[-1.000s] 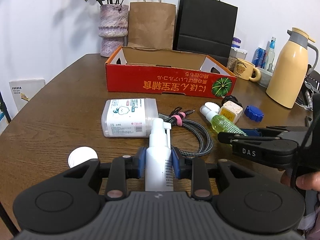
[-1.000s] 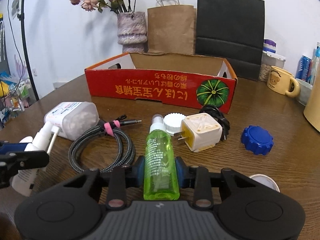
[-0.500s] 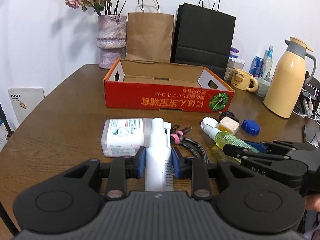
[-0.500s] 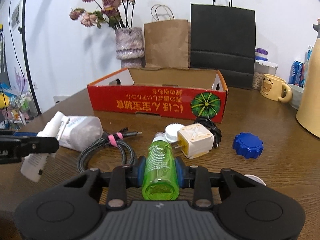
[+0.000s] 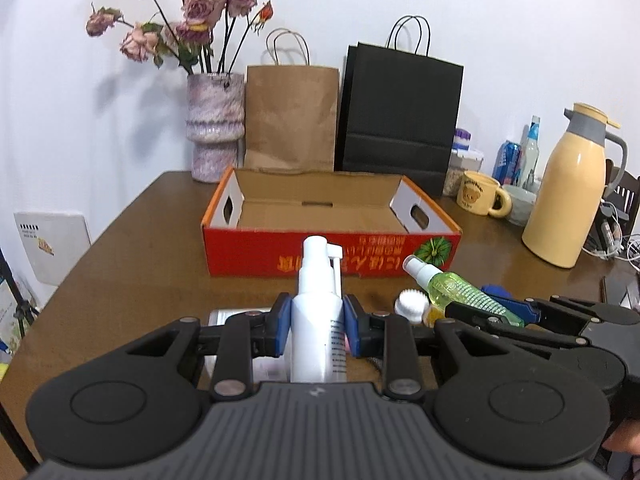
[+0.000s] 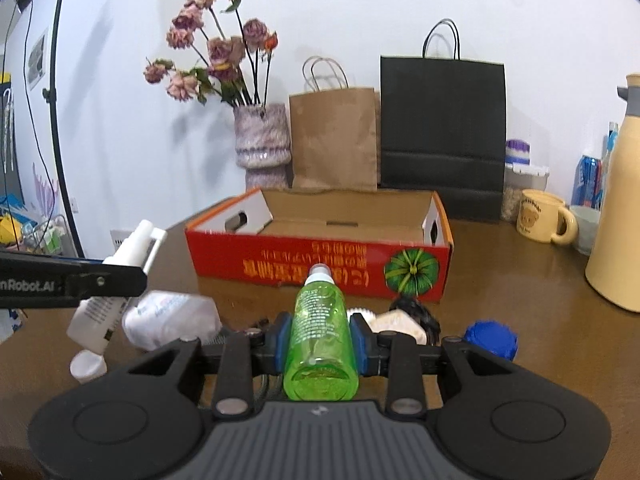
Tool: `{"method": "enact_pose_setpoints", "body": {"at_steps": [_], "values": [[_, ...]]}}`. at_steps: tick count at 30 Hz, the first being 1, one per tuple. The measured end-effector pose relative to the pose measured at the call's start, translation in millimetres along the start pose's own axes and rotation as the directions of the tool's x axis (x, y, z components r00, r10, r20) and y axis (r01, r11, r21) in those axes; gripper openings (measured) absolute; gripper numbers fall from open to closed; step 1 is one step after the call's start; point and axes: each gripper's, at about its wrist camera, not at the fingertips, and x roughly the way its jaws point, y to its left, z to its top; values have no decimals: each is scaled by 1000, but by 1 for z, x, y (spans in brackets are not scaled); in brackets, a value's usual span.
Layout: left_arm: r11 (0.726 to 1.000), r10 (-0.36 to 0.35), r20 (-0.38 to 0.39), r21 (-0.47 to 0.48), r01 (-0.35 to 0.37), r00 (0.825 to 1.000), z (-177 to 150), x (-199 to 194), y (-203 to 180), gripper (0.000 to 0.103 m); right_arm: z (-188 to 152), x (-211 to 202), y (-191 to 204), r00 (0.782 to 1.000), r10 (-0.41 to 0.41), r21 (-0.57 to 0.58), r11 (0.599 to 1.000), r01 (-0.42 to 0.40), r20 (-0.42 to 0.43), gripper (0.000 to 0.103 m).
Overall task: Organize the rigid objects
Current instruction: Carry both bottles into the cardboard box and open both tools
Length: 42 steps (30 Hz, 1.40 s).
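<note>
Left wrist view: the left claw (image 5: pixel 317 330) is clamped on a white spray bottle (image 5: pixel 318 322), its blue pads pressed against both flanks. The bottle is a slim opaque cylinder with small print down one side, a narrower neck and a long white nozzle folded up alongside it, pointing toward 12 o'clock. It is held clear of the brown table (image 5: pixel 132 264). Beyond its tip, at 12 o'clock, sits the red cardboard box (image 5: pixel 332 258), open-topped, bare brown cardboard inside, white end flaps with hand holes, upside-down yellow lettering and a green pumpkin picture on the near wall. At 3 o'clock the right claw (image 5: pixel 486 314) comes in from the side, gripping a green spray bottle (image 5: pixel 452 289), whose white nozzle points to 10 o'clock.

Right wrist view: the right claw (image 6: pixel 320 340) is closed tight on the green spray bottle (image 6: pixel 320 328), a translucent lime cylinder with white print and a white spray head aimed at 12 o'clock, toward the red cardboard box (image 6: pixel 320 264). At 9 o'clock the left claw (image 6: pixel 100 280) holds the white spray bottle (image 6: pixel 116 280) tilted, nozzle up toward 1 o'clock, above the table (image 6: pixel 520 300). A white pack (image 6: pixel 172 316) lies just beneath it; a blue cap (image 6: pixel 492 338) sits at 4 o'clock.
</note>
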Motion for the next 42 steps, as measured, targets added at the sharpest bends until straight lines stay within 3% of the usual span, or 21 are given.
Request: {"method": "enact_pose_setpoints", "body": {"at_steps": [8, 22, 42], "values": [[1000, 6, 33, -1, -6, 999, 36, 13, 0, 29, 27, 7, 3, 998, 5, 8, 1000, -6, 60, 30], [1000, -4, 25, -12, 4, 1000, 86, 74, 11, 29, 72, 55, 2, 993, -39, 38, 999, 35, 110, 30], [995, 31, -20, -99, -33, 999, 136, 185, 37, 29, 119, 158, -9, 989, -119, 95, 989, 111, 86, 30]]}}
